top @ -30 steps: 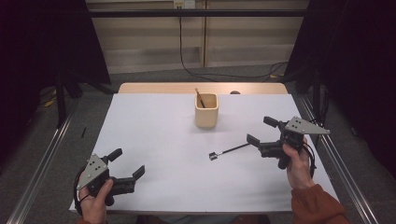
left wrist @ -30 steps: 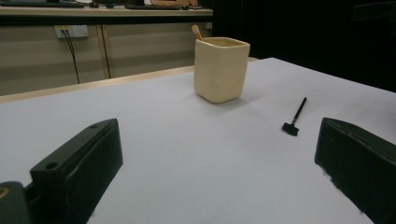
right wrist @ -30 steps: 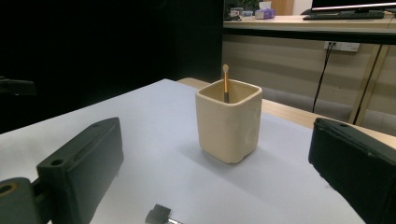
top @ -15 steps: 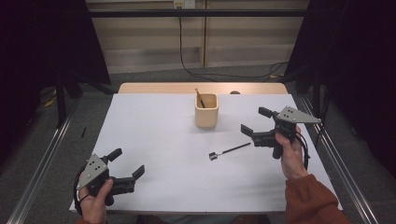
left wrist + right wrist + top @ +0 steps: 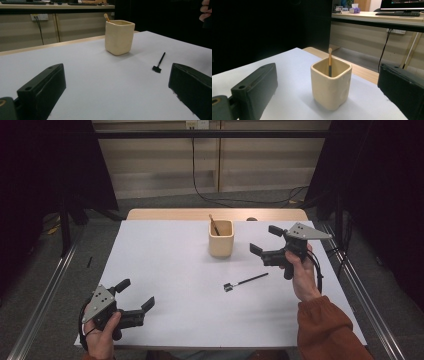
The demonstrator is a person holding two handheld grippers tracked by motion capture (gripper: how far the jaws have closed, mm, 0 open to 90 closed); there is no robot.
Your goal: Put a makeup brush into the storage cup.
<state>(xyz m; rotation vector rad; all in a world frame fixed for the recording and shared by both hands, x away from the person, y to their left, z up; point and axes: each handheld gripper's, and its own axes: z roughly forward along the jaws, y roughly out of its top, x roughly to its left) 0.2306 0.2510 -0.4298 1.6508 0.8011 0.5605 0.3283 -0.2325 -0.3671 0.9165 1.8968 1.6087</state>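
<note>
A cream square cup stands at the middle back of the white table, with a thin brush handle leaning inside it. A small black brush lies flat on the table, in front of the cup and to its right. My right gripper is held open above the table just right of the cup, holding nothing. The right gripper view has the cup and its handle centred between the jaws. My left gripper is open at the near left corner, facing the cup and the black brush.
A bare wooden strip edges the back of the table. Metal rails run along both sides, dark curtains hang left and right, and cables lie on the floor behind.
My right gripper has moved forward and left, from beside the black brush to beside the cup. The left gripper has stayed where it was.
</note>
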